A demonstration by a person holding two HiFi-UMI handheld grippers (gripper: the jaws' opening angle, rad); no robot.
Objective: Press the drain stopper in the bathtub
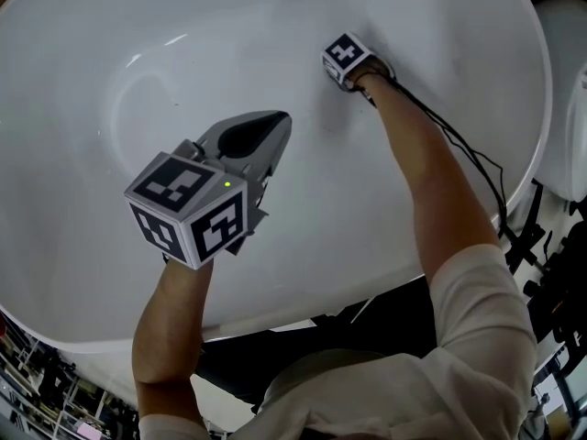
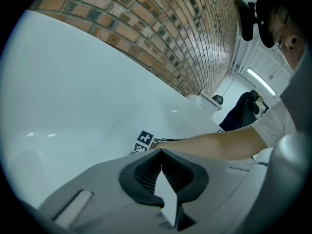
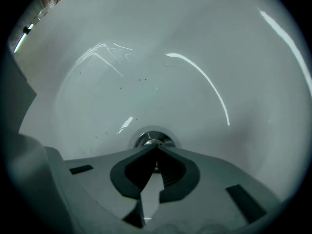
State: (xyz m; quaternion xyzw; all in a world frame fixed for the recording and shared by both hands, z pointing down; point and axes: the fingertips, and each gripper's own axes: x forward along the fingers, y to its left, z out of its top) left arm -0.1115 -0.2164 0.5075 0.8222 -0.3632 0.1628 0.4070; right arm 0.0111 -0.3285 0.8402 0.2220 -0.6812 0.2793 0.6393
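Note:
The chrome drain stopper (image 3: 153, 139) sits in the floor of the white bathtub (image 1: 110, 26). In the right gripper view my right gripper (image 3: 156, 148) is shut, its tips at the stopper's near edge; whether they touch it I cannot tell. In the head view only that gripper's marker cube (image 1: 346, 57) shows, deep in the tub, and it hides the stopper. My left gripper (image 1: 275, 123) hovers over the tub's middle, shut with nothing held, its jaws pointing toward the right one. In the left gripper view the left gripper (image 2: 161, 152) has the right cube (image 2: 143, 141) beyond it.
A black cable (image 1: 463, 149) runs from the right gripper along the forearm and over the tub's rim (image 1: 527, 168). A white fixture (image 1: 567, 99) stands beyond that rim at the right. A brick wall (image 2: 170, 28) rises behind the tub.

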